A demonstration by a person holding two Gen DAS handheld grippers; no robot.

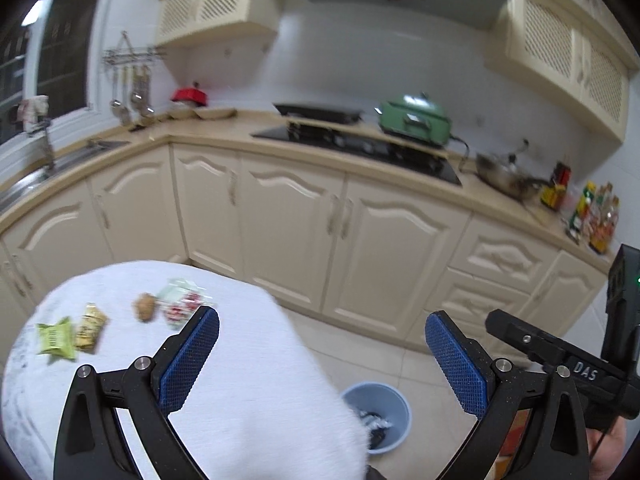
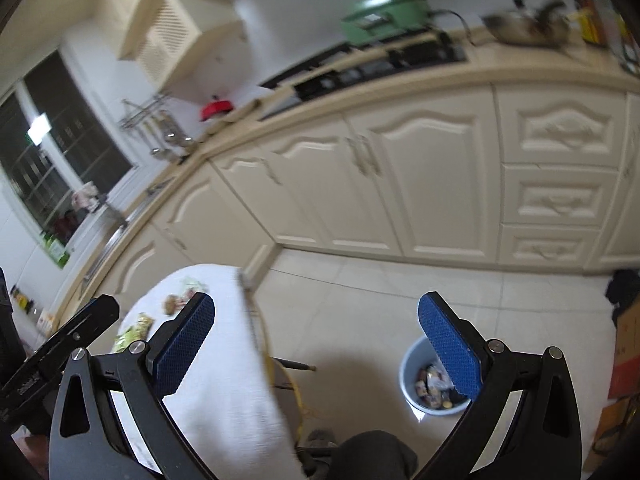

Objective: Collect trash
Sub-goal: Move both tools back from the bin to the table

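Several snack wrappers lie on a round table with a white cloth [image 1: 248, 368]: a green packet [image 1: 56, 338], a yellow-brown packet [image 1: 91, 327], a brown lump [image 1: 145, 307] and a clear packet with red print [image 1: 182, 304]. On the floor stands a light blue bin [image 1: 378, 416] holding wrappers, which shows from the right wrist as the bin [image 2: 412, 364]. My left gripper [image 1: 322, 356] hangs open and empty over the table's near edge. My right gripper [image 2: 316, 340] is open and empty too, above the floor between the table [image 2: 224, 372] and the bin. The wrappers [image 2: 138, 326] show small at the left.
Cream kitchen cabinets [image 1: 360, 240] run behind, with a sink [image 1: 48, 172] at the left, a black hob [image 1: 360, 146] and a green pot [image 1: 414, 118]. A cardboard box [image 2: 626, 356] stands at the right on the tiled floor. A person's dark-clothed leg [image 2: 368, 456] is below.
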